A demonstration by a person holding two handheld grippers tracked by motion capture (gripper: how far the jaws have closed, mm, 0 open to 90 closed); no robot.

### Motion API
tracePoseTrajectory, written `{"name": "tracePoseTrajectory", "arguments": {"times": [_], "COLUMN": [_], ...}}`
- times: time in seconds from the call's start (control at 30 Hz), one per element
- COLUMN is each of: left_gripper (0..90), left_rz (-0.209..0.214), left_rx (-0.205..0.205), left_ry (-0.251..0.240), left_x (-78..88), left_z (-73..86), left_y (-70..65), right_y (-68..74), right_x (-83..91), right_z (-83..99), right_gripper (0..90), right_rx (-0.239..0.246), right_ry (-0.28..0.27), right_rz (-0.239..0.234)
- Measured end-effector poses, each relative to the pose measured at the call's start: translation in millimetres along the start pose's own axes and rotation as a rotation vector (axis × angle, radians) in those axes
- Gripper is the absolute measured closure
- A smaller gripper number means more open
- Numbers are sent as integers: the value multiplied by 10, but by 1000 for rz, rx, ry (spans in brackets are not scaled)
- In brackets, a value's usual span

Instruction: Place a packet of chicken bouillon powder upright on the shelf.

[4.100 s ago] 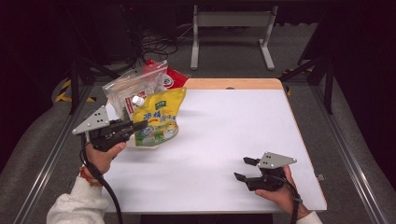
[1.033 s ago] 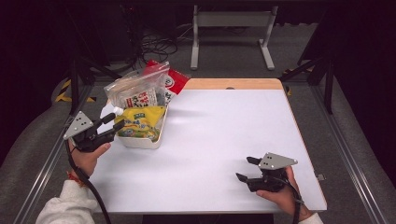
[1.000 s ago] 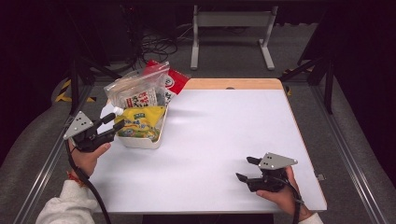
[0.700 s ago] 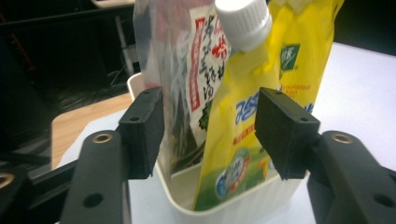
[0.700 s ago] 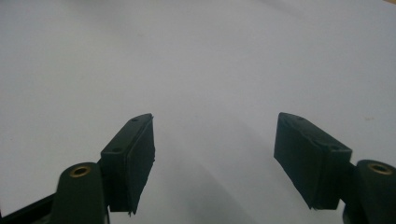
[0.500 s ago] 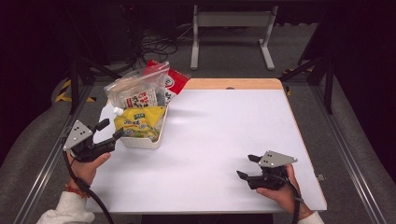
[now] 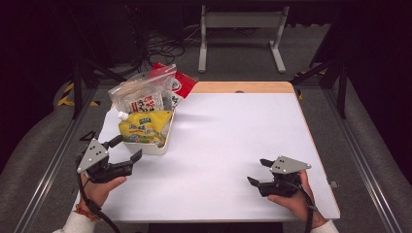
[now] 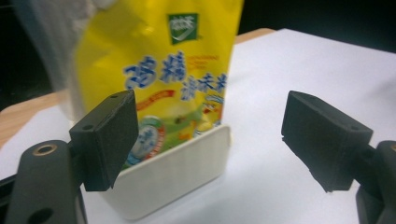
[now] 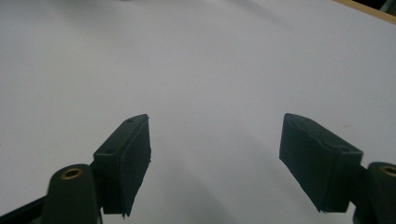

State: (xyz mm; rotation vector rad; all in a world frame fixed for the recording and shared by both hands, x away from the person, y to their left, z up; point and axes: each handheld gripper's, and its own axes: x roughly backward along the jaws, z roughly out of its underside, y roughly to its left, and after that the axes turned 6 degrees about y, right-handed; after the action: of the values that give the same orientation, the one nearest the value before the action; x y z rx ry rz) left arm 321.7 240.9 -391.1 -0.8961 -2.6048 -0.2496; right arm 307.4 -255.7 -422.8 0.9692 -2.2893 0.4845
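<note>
A yellow snack pouch [image 7: 142,127] leans in a white tray [image 7: 151,147] at the table's left, beside a clear bag [image 7: 143,94] and a red packet [image 7: 180,83]. My left gripper [image 7: 127,149] sits just in front of the tray, open; its jaws have just been opening and nothing is between them. In the left gripper view the yellow pouch [image 8: 173,79] rises from the white tray [image 8: 177,172] beyond the left gripper [image 8: 210,135]. My right gripper [image 7: 257,172] rests open near the front right of the table. In its own view the right gripper [image 9: 215,158] has bare white table between its jaws.
The white table top [image 7: 233,136] has a wooden strip [image 7: 243,87] along its far edge. Metal frame rails [image 7: 53,160] run along both sides, and a stand with cables [image 7: 238,29] is on the floor behind.
The left gripper has let go of the yellow pouch, opened wider and drawn back toward the near left edge. The pouch stays leaning in the tray. The right gripper has kept still.
</note>
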Motion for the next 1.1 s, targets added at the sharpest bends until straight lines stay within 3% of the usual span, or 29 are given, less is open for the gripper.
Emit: {"name": "tracePoseTrajectory", "arguments": {"times": [0.07, 0.4, 0.6, 0.73, 0.8, 0.97, 1.1], "left_gripper": [190, 157, 129, 113, 103, 85, 81], "left_rz": [14, 95, 118, 150, 144, 181, 226], "left_rx": [-24, -67, -120, -128, -140, -142, -118], "left_ry": [15, 62, 111, 136, 158, 164, 184], "left_x": [-26, -141, -241, -306, -350, -397, -491], "left_z": [4, 39, 78, 120, 149, 196, 280], "left_y": [-65, -335, -500, -572, -621, -691, -773], "right_y": [1, 24, 50, 53, 47, 28, -27], "right_x": [4, 27, 37, 52, 56, 81, 98], "right_z": [-2, -8, 19, 49, 71, 106, 181], "right_gripper": [240, 219, 205, 197, 192, 179, 159], "right_rx": [5, 32, 56, 61, 63, 67, 67], "right_ry": [-2, 3, 18, 18, 22, 14, 17], "right_rz": [3, 16, 18, 24, 28, 39, 55]}}
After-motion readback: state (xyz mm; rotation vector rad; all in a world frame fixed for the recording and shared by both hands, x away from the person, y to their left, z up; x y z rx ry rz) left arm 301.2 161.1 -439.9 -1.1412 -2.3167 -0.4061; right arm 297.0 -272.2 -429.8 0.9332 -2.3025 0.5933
